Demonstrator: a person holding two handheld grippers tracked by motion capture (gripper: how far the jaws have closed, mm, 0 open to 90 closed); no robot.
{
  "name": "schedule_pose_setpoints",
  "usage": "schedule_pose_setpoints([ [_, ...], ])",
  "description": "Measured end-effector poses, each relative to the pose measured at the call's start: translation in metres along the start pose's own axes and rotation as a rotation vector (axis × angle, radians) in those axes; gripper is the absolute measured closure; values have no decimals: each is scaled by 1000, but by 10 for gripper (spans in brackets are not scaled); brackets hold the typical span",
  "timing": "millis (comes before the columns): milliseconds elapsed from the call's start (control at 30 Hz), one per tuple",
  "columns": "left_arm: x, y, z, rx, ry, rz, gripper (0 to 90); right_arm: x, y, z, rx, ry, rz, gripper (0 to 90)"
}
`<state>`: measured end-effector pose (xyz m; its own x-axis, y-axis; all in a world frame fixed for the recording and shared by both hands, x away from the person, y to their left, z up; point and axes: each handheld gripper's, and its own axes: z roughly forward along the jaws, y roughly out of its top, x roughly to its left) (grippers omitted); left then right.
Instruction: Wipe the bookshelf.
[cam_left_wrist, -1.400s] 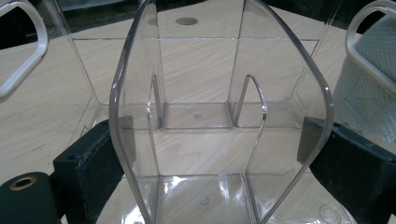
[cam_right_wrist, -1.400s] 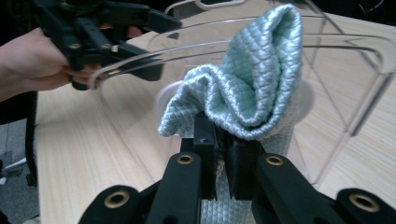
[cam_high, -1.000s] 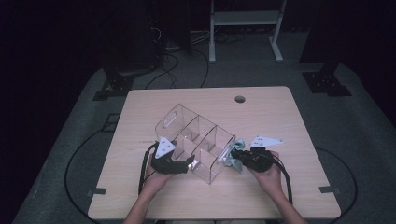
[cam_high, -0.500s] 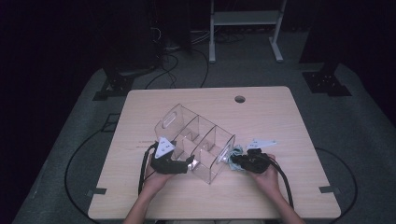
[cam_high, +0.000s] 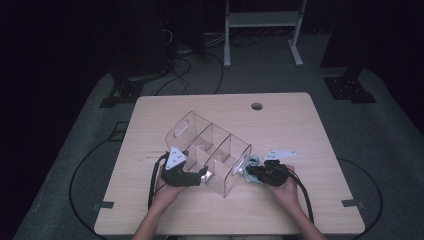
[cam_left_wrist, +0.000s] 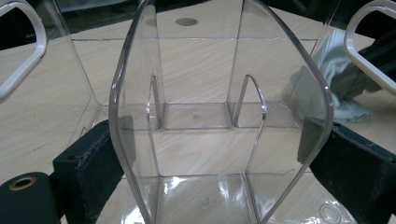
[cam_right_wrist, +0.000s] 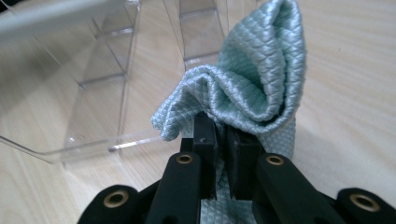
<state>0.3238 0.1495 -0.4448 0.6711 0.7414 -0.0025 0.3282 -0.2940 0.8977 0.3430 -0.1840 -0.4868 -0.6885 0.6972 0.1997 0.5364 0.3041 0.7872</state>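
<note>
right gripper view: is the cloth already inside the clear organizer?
No. The light green cloth is bunched between the right gripper's jaws, outside the clear organizer, above bare table.

Dim room, lit tabletop (cam_high: 300, 130), sharp close-ups, glare on clear plastic.

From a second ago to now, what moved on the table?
The right claw, shut on the pale green cloth, slid a little left, bringing the cloth up against the end of the clear plastic organizer. Nothing was picked up or let go. The left claw stayed clamped on the organizer's near wall, and the organizer kept its place on the table.
</note>
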Motion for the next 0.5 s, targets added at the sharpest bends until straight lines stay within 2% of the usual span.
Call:
schedule_pose_setpoints([
  [100, 0, 0, 0, 1, -1, -1, 73, 4, 12, -13, -52, -2, -20, 834],
  [200, 0, 0, 0, 2, 1, 0, 73, 9, 30, -34, -147, -12, -42, 834],
  [267, 0, 0, 0, 3, 2, -1, 73, 11, 38, -41, -178, -19, -60, 834],
  [333, -1, 1, 1, 1, 4, -1, 73, 12, 40, -42, -175, -29, -73, 834],
  [400, -1, 1, 1, -1, 5, 2, 74, 8, 36, -39, -173, -8, -48, 835],
  [500, -2, 1, 1, -1, 6, -1, 74, 3, 26, -29, -134, 1, -28, 834],
])
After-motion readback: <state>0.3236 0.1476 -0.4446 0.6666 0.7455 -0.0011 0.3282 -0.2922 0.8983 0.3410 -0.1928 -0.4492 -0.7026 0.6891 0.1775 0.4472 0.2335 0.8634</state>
